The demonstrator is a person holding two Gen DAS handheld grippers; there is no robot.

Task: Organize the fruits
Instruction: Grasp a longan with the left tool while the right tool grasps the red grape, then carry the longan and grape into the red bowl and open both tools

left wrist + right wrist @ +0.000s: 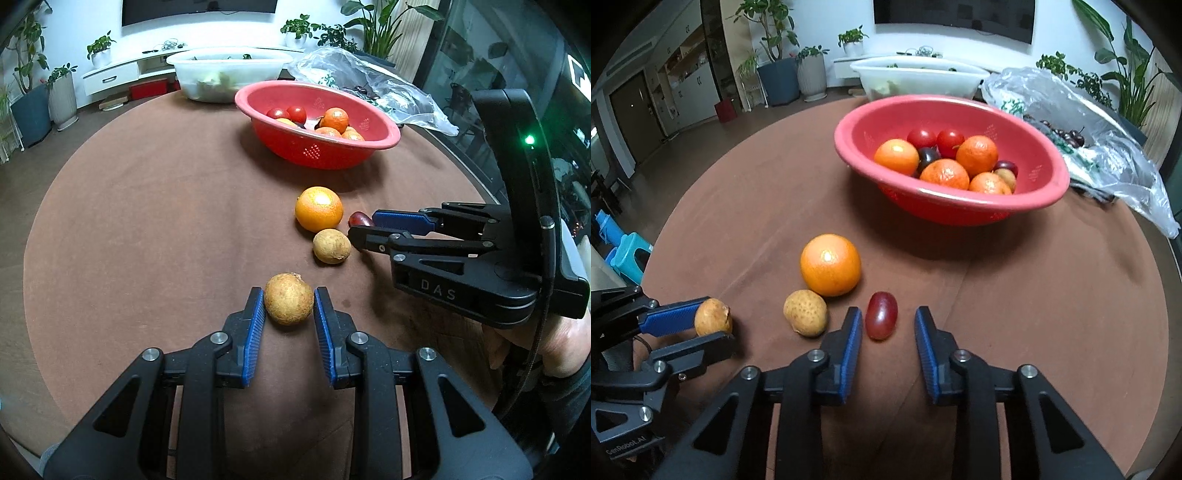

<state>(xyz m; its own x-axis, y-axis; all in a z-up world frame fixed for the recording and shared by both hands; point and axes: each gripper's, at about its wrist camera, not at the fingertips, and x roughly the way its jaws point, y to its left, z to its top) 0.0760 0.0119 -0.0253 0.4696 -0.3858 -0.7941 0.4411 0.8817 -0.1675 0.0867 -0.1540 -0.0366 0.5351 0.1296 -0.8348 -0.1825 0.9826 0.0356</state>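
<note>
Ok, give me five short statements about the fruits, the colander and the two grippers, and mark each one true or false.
1. The left gripper is shut on a round tan-brown longan. True.
2. The red plastic colander is empty. False: it holds oranges, red tomatoes and dark grapes.
3. The small oval red grape lies between the right gripper's pads, not yet pressed. True.
4. The large loose orange sits inside the colander. False: it rests on the brown tablecloth before it.
5. A second tan longan lies next to the loose orange. True.
</note>
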